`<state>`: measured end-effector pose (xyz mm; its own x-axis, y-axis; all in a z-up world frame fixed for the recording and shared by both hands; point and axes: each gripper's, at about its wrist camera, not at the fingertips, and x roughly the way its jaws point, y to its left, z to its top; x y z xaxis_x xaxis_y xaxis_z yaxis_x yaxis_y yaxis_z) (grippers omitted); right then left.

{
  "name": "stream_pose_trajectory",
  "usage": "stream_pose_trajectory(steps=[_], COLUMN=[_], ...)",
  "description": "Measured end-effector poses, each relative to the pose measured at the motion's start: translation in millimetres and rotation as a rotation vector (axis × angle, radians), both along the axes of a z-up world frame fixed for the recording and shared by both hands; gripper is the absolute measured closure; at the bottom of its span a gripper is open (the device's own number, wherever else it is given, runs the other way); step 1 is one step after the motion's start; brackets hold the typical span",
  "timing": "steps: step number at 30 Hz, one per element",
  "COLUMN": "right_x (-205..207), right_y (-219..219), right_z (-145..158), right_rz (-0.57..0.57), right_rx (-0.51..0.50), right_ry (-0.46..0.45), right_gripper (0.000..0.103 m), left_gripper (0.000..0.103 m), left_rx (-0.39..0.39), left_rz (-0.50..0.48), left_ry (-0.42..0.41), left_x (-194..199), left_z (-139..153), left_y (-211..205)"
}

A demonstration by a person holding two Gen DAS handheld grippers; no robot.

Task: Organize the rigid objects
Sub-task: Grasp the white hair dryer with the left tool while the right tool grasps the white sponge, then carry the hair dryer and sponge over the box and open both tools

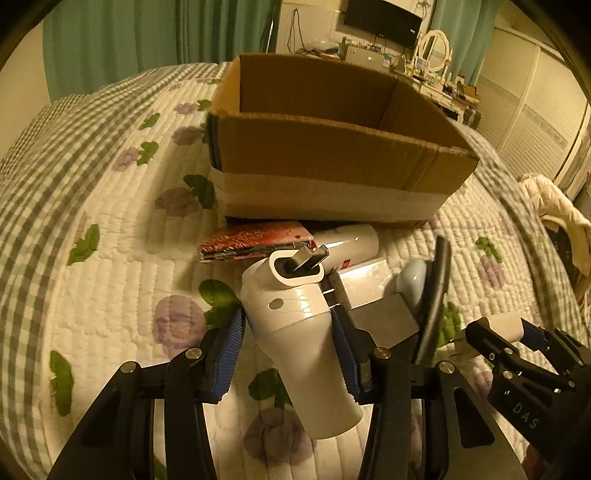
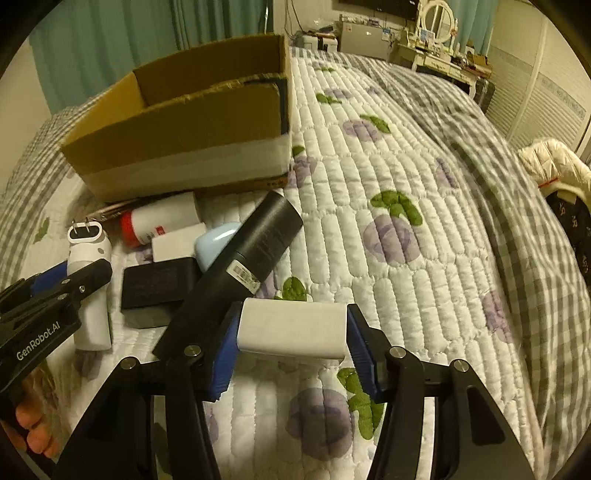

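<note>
My left gripper [image 1: 288, 328] is shut on a white plug-in device [image 1: 295, 332] with two metal prongs, held above the bed; it also shows in the right wrist view [image 2: 88, 280]. My right gripper [image 2: 291, 332] is shut on a white rectangular block [image 2: 291, 328]. An open cardboard box [image 1: 332, 147] stands on the quilt behind the pile, and shows in the right wrist view [image 2: 184, 140]. Loose items lie in front of it: a white bottle with a red cap [image 2: 159, 221], a black cylinder [image 2: 251, 251], a black box [image 2: 159, 280], a pale blue object [image 2: 214, 243] and a red patterned case [image 1: 255, 240].
The quilted bedspread [image 2: 406, 221] with purple flowers stretches to the right. A white jacket [image 2: 554, 166] lies at the bed's right edge. A dresser with a mirror [image 2: 436, 33] and green curtains [image 1: 147, 37] stand beyond the bed.
</note>
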<state>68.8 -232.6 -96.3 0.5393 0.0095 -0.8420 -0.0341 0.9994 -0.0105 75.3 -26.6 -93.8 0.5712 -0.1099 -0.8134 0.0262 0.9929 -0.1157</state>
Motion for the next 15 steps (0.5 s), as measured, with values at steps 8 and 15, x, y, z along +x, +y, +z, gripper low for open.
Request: stream_pose_trajectory(steps=[8,15], right_x=[-5,5], right_y=[8,16], right_z=[40,78], right_rz=[0.041,0.092], right_rx=[0.006,0.014], right_ry=[-0.073,-0.126], right_gripper=[0.05,0.05], left_gripper=[0.055,0.055], left_rx=[0.005,0.02], left_rz=[-0.001,0.006], left_ry=[-0.06,-0.099], left_x=[-3,4], left_z=[43,74], left_y=[6,14])
